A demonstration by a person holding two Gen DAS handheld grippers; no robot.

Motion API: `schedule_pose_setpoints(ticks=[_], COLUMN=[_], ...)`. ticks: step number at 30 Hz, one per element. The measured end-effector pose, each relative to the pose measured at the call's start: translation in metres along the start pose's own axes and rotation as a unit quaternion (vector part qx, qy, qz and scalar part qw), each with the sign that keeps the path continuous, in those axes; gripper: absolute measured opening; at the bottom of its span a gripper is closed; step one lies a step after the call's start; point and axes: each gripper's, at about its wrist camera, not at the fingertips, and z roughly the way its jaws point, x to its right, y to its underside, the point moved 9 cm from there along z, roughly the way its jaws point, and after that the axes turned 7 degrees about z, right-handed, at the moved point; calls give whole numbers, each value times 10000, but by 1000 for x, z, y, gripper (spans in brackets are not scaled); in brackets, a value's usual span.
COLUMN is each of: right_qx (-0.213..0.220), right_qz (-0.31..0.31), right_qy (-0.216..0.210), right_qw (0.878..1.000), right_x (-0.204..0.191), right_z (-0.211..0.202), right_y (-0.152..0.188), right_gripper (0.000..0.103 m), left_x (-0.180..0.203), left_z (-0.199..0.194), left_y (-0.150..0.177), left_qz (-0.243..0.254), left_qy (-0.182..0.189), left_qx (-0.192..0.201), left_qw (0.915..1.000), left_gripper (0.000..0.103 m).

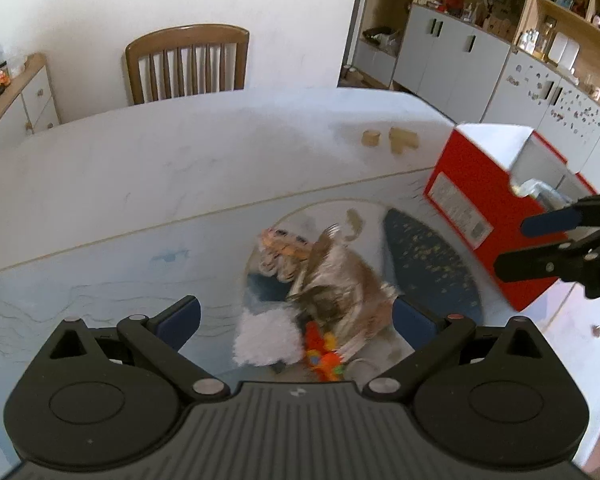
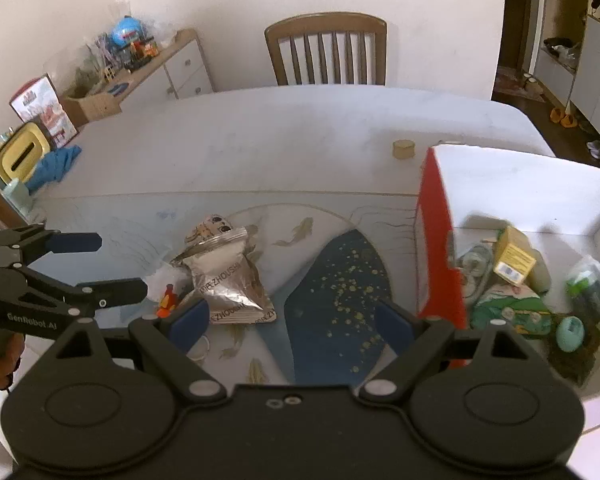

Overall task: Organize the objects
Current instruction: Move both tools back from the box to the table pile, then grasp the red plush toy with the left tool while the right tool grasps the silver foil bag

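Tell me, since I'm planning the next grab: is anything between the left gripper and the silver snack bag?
Nothing visible blocks it. The left gripper hangs open just above the silver snack bag, with a white fluffy item and an orange toy touching the bag's near side.

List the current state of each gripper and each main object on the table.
left gripper: open, over the pile, holding nothing.
right gripper: open, empty.
silver snack bag: sealed, crumpled, lying on the mat.
red box: open-topped, partly filled with items.
orange toy: loose beside the bag.
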Motion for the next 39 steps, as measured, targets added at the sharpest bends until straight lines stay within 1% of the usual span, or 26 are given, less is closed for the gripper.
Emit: schedule_pose_setpoints(ticks=[4, 11, 14, 19, 26, 30, 34, 35, 39], right_qx=[-116, -369, -434, -510, -653, -734, -778, -784, -832], right_qz=[-58, -146, -186, -201, -199, -235, -130, -107, -74], right_qy=[-32, -89, -112, -111, -75, -37, -60, -81, -158], right_qw=[9999, 9992, 9988, 9984, 9976, 9970, 9969, 9968, 9964], right_x=[-12, -31, -37, -47, -52, -53, -50, -50, -52], right_z=[17, 49, 60, 77, 98, 108, 114, 115, 117], right_y=[-1, -4, -5, -8, -12, -9, -6, -6, -4], right_gripper=[89, 87, 87, 87, 86, 85, 83, 83, 78], left_x=[-16, -25, -34, -39, -28, -14, 2, 6, 18], left_z=[16, 33, 40, 44, 32, 27, 25, 26, 31], left_y=[9, 22, 25, 27, 31, 36, 39, 40, 46], left_qz=[-29, 69, 24, -45, -207, -179, -203, -205, -214], left_qy=[-55, 94, 27, 231, 561, 686, 755, 772, 729], left_qx=[-122, -207, -275, -306, -246, -248, -220, -216, -263], left_qw=[9999, 9997, 9996, 9993, 9979, 9972, 9967, 9966, 9968], left_gripper=[103, 103, 102, 102, 102, 102, 101, 98, 96])
